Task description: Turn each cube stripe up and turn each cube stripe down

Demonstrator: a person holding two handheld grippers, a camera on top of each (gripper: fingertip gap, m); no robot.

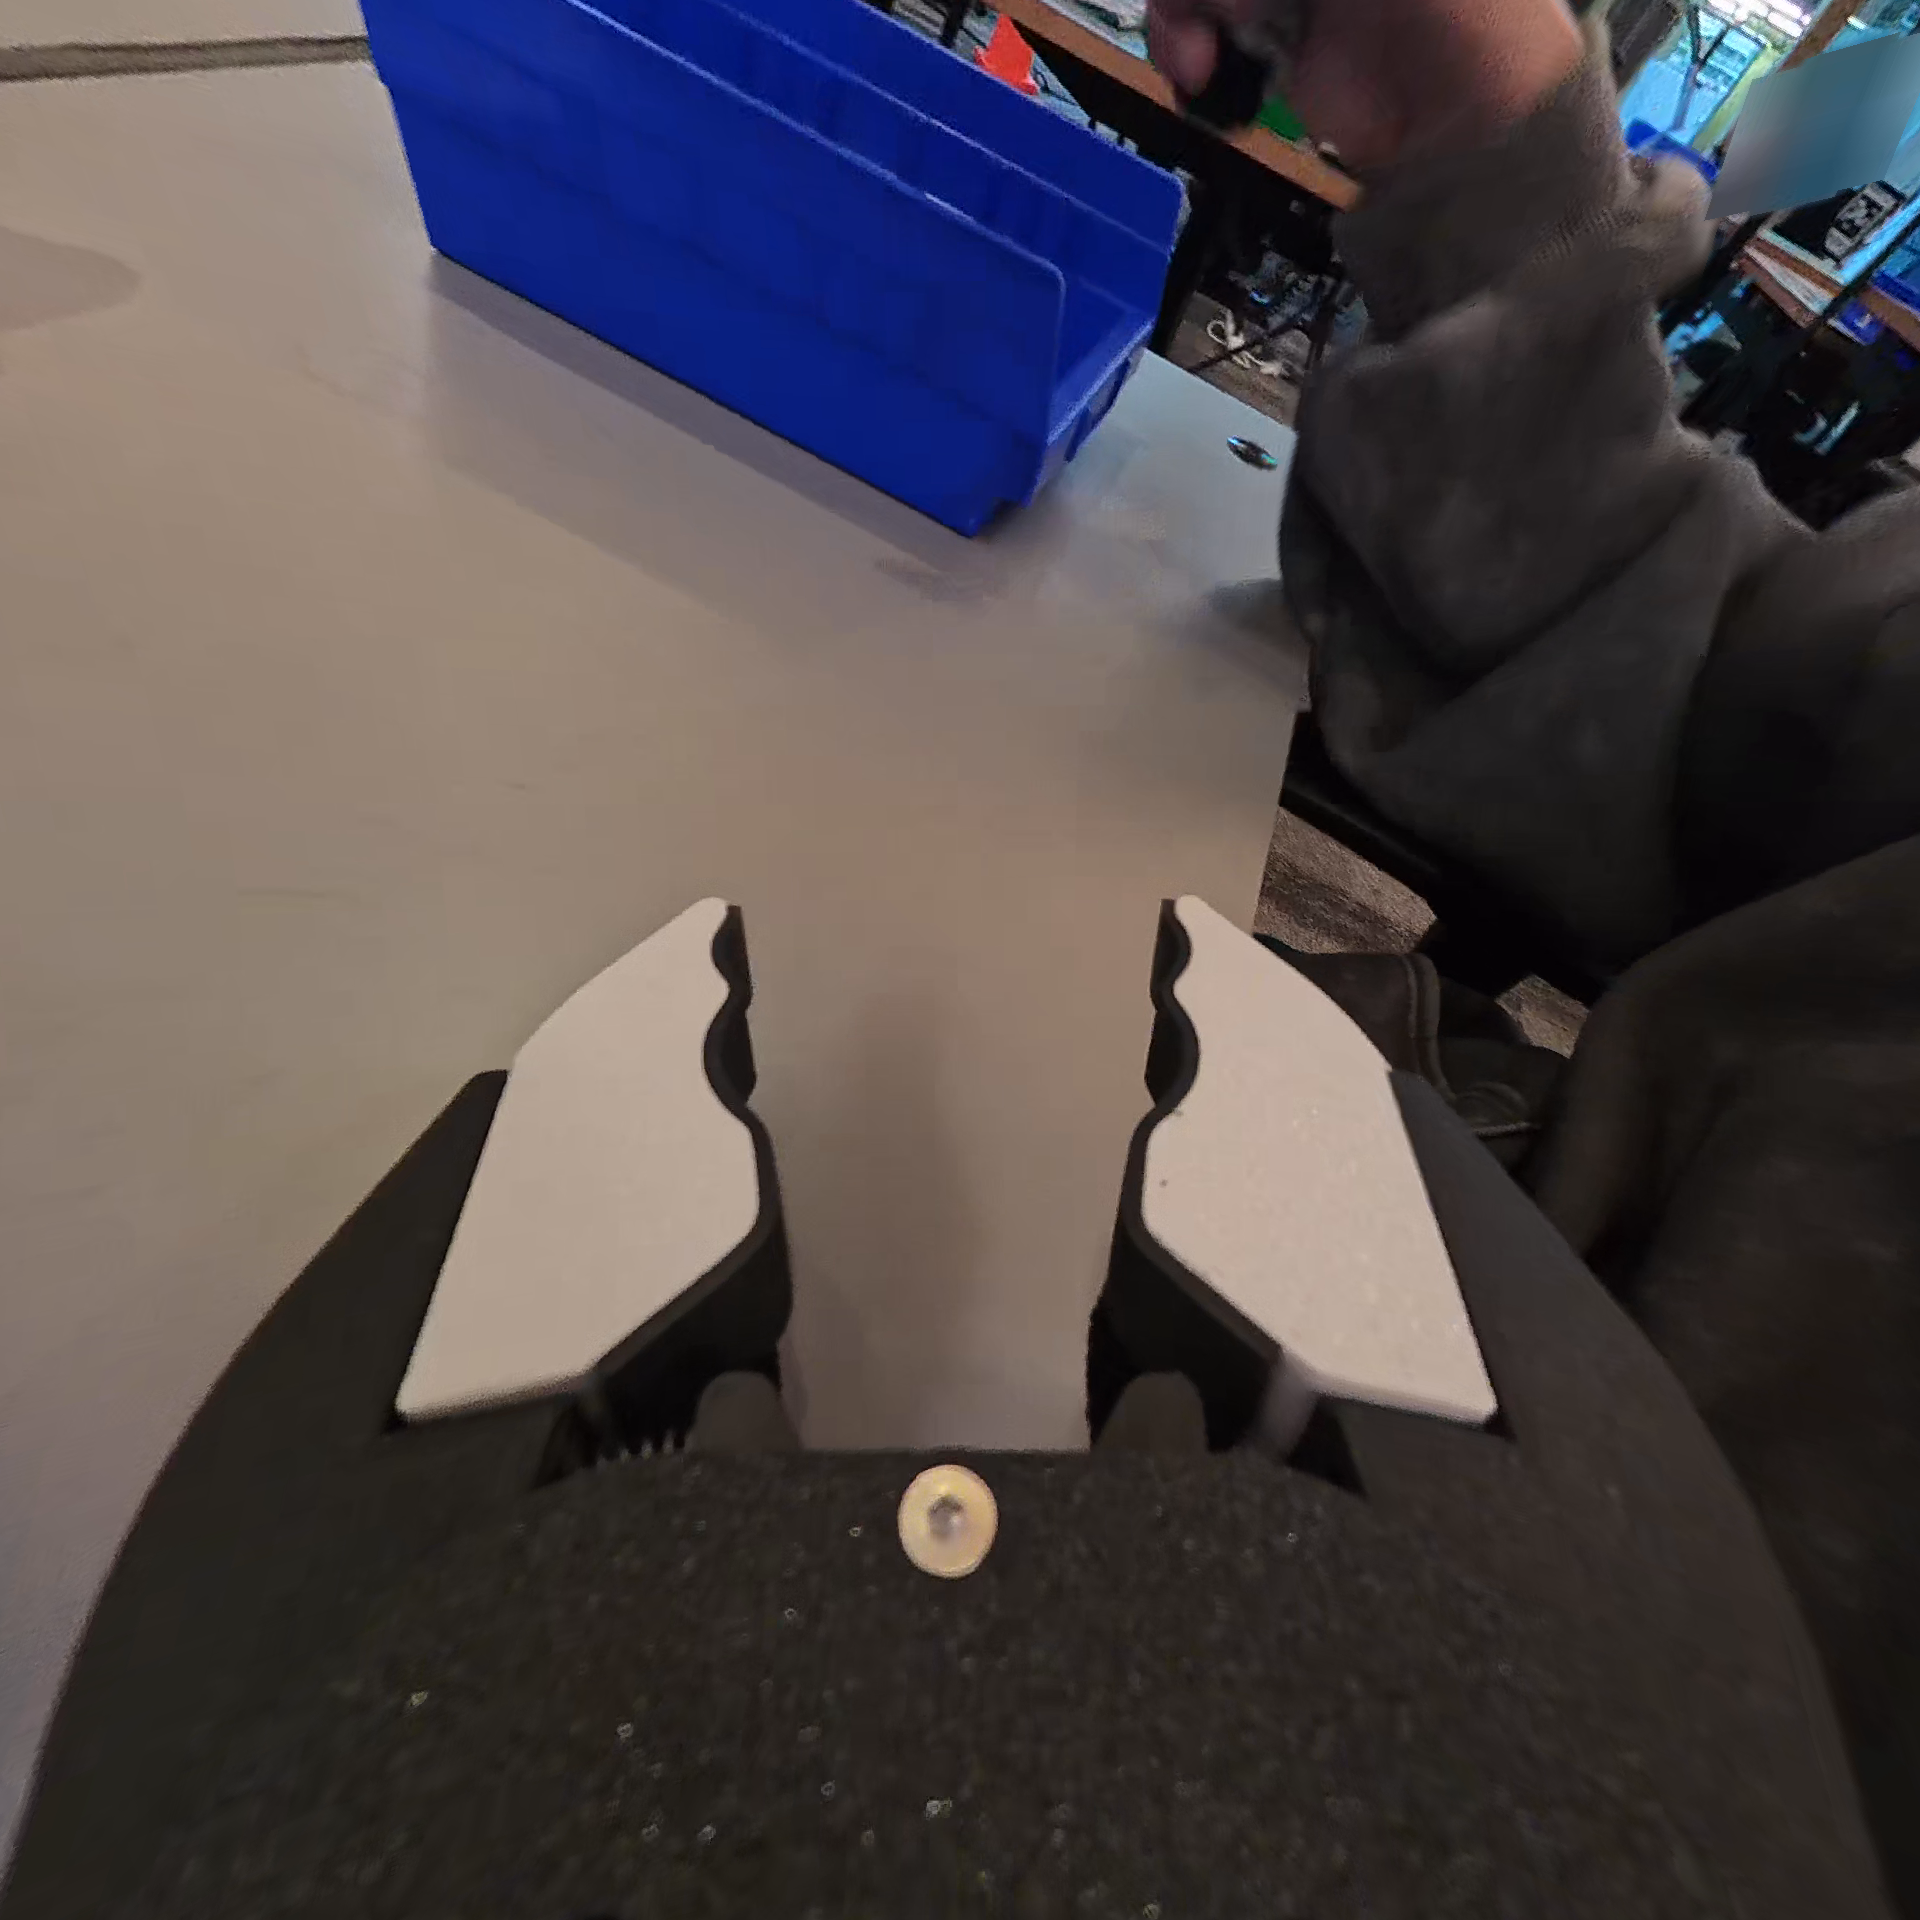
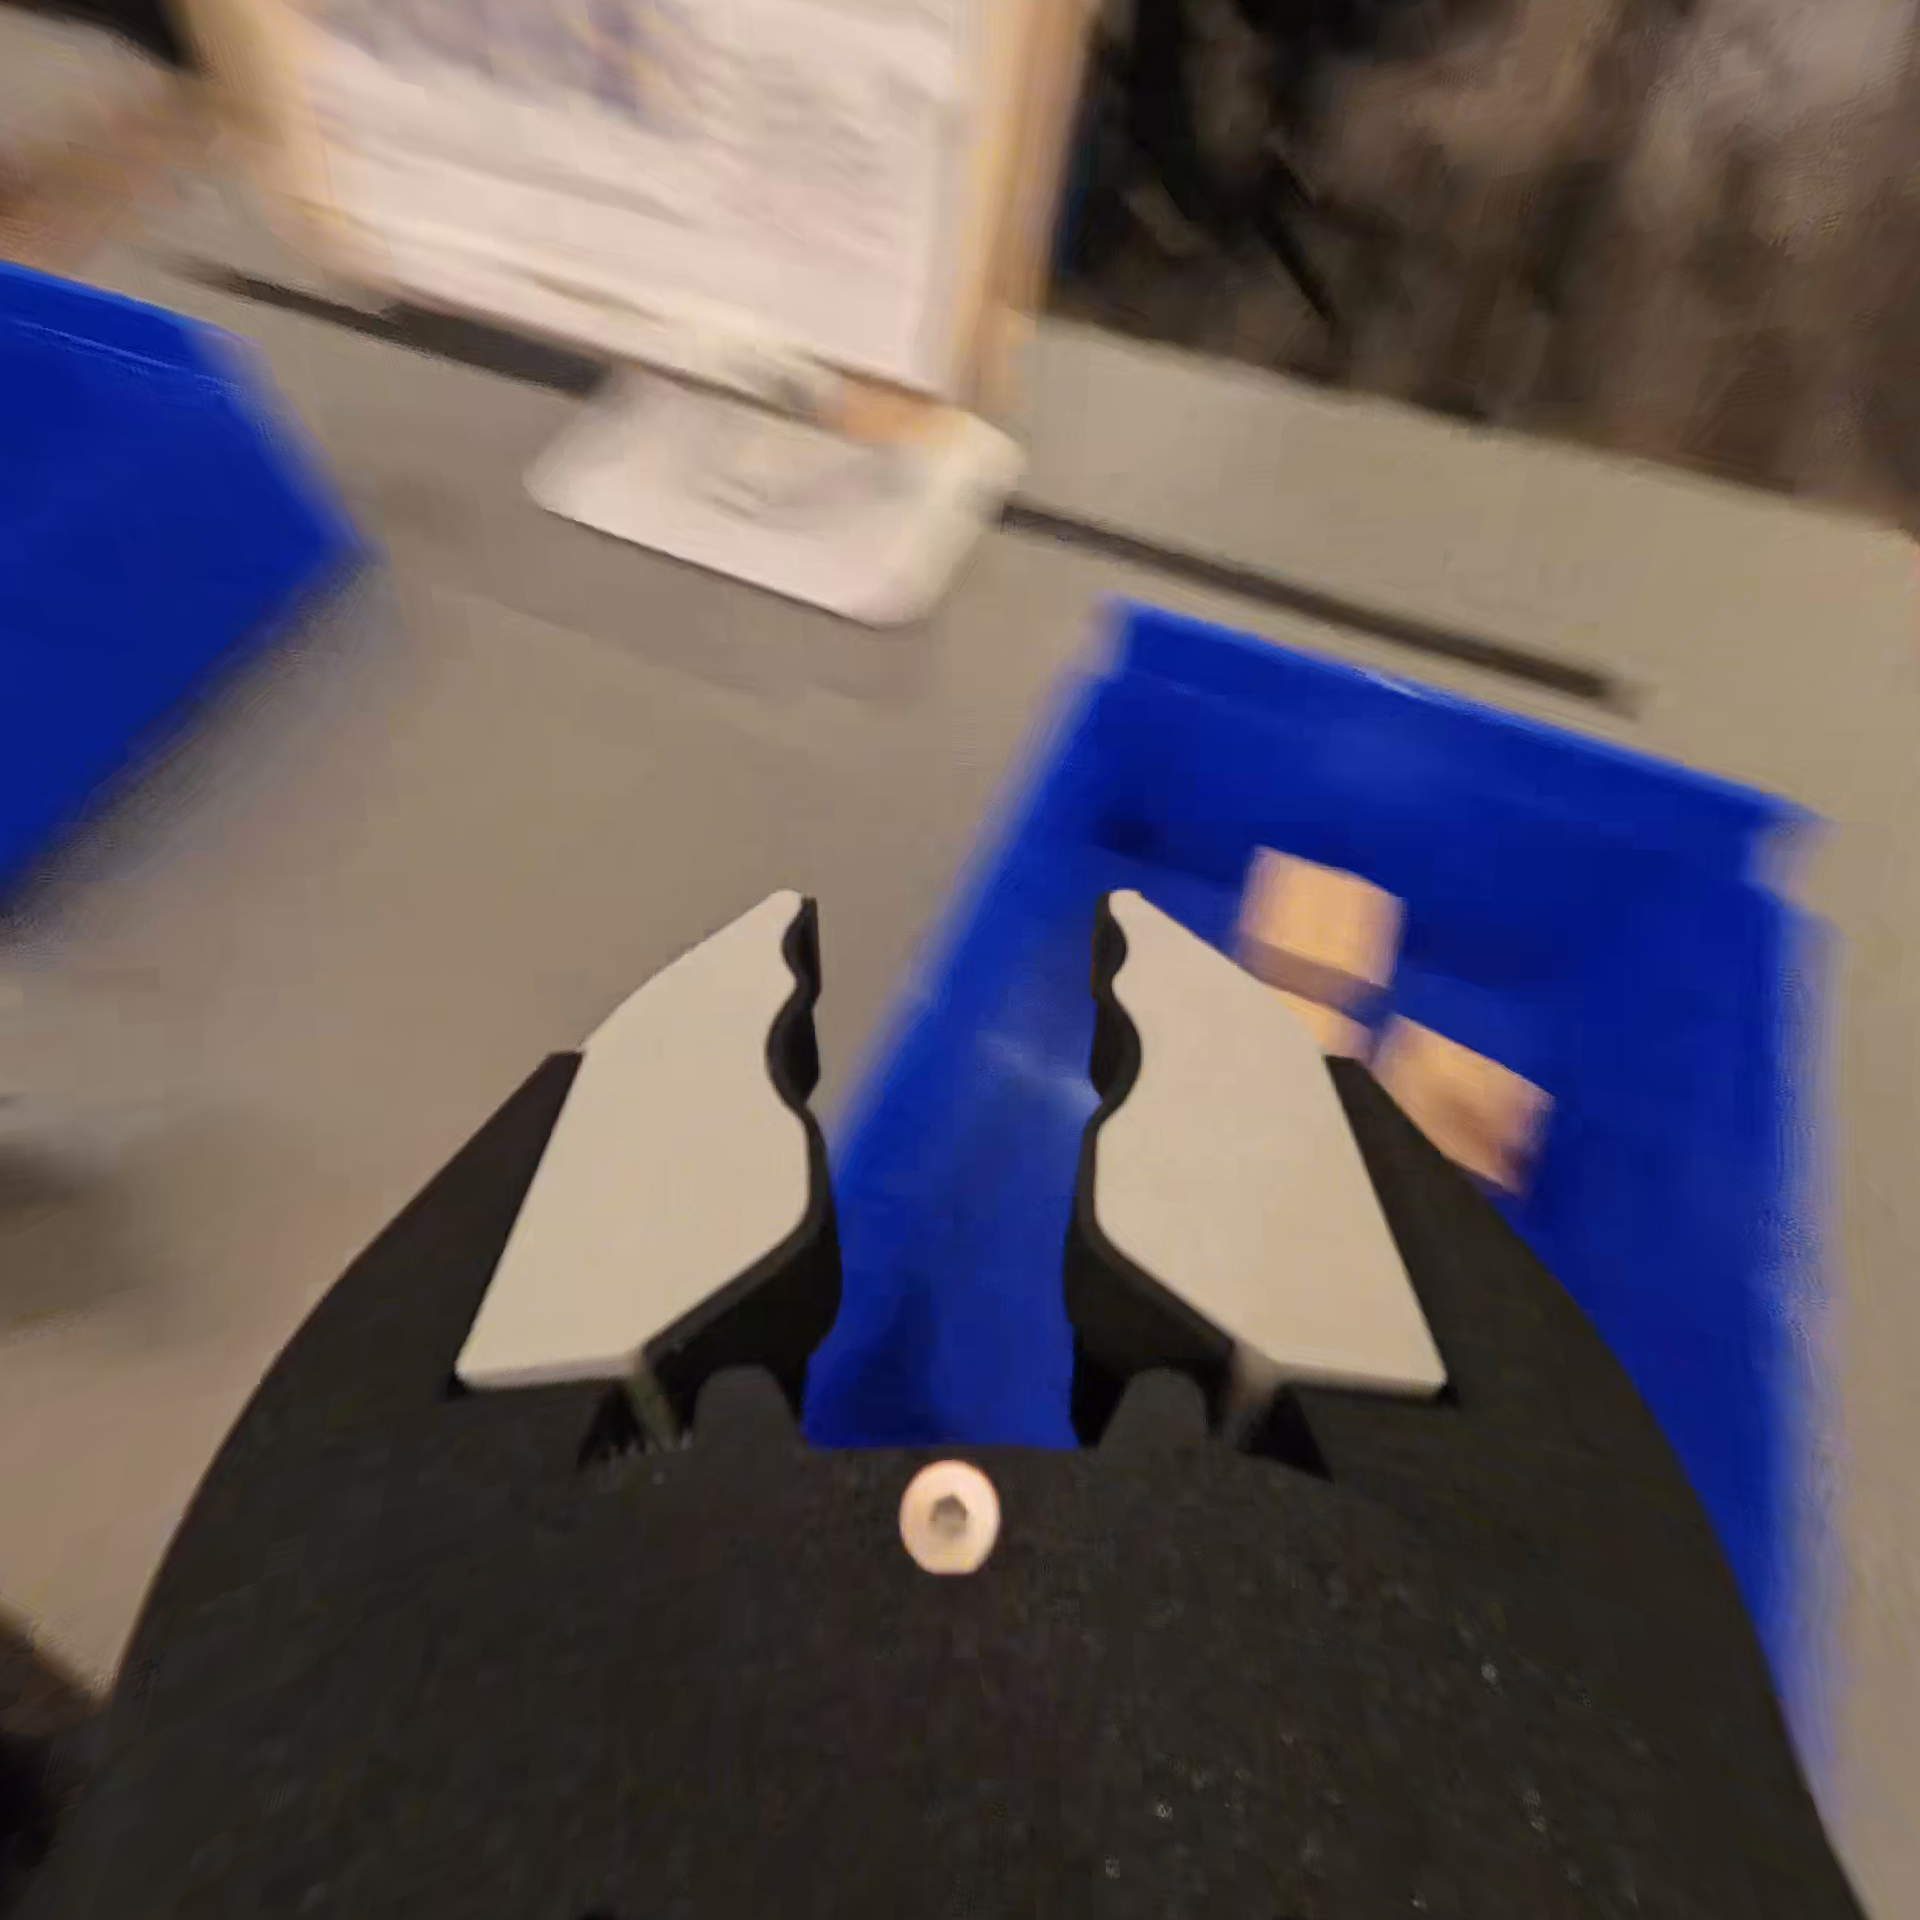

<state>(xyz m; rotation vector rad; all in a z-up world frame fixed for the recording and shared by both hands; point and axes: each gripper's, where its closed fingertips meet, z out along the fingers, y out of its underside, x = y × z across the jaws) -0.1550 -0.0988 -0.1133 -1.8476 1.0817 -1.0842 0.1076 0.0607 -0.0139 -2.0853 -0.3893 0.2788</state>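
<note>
While the left gripper (image 1: 948, 914) hovers level over the bare grey counter (image 1: 312, 727), fingers spread and empty, the right gripper (image 2: 956, 904) tilts down over a blue bin (image 2: 1558, 821), fingers also apart. Two blurred wooden cubes (image 2: 1325, 925) lie inside it. Farther off sits another blue bin (image 1: 727, 260).

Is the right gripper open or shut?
Open. The right gripper holds nothing: its fingers stand apart, and the blue bin shows through the gap. The cubes lie beside it.
</note>
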